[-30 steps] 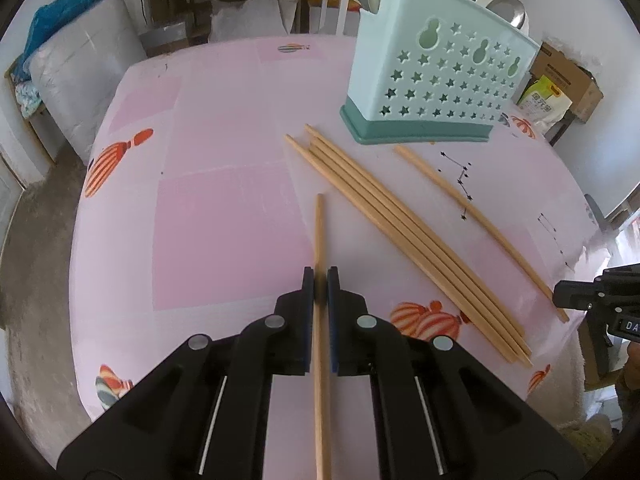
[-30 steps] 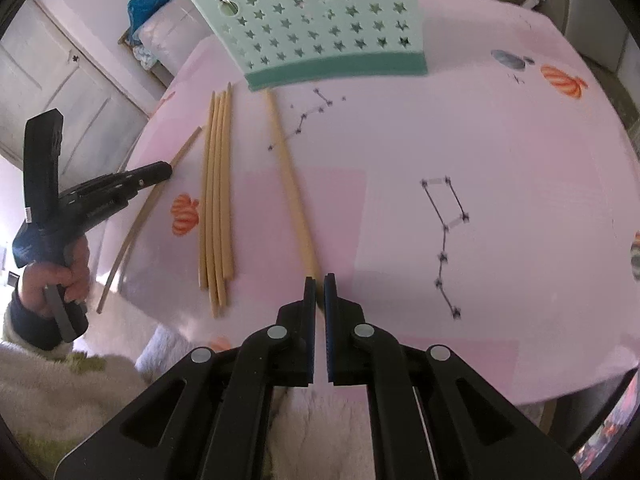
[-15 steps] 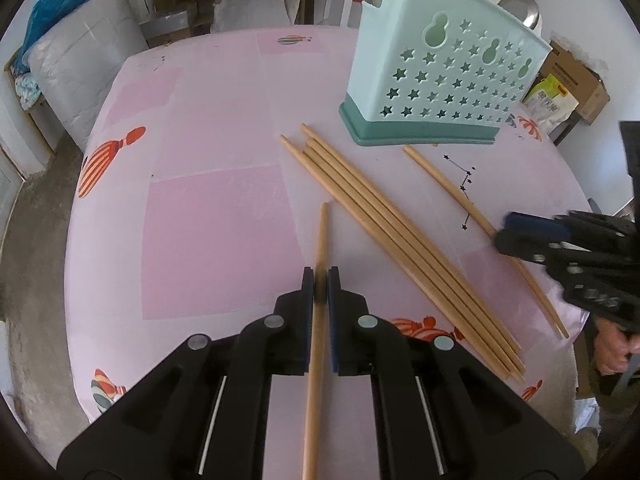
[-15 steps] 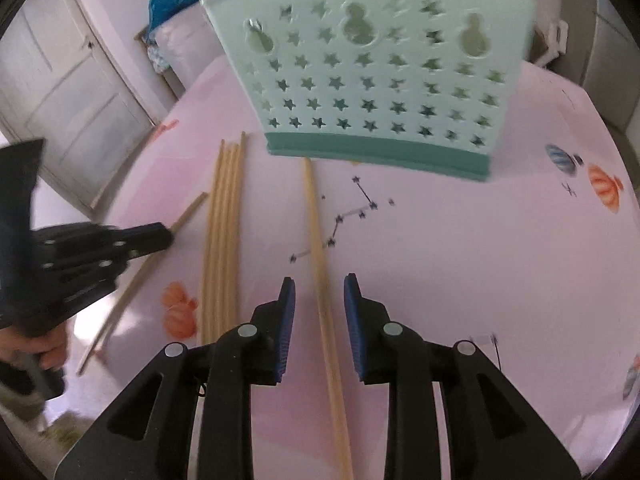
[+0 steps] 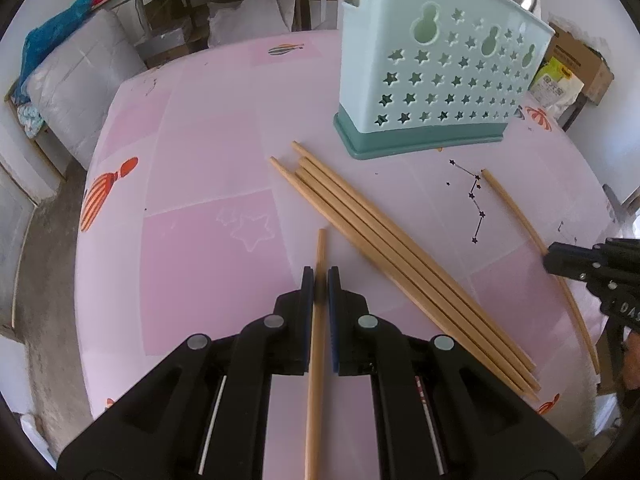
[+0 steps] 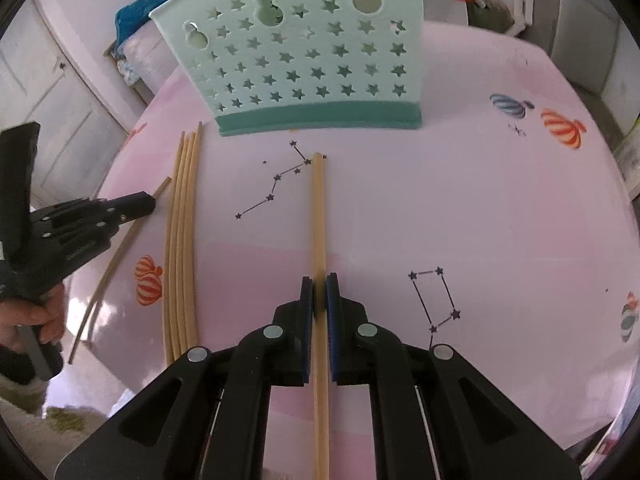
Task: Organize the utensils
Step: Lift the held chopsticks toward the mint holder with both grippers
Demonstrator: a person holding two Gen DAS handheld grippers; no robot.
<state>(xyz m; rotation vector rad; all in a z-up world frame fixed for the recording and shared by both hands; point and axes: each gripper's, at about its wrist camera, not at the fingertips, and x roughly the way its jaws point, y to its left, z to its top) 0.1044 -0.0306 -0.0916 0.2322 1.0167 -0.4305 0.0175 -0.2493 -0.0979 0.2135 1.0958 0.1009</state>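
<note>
Six chopsticks are out of the holder at twelve o'clock, though two ladles stand inside. The left gripper pinches one chopstick; the right gripper's jaws are closing on another. Four chopsticks lie on the tabletop.
</note>
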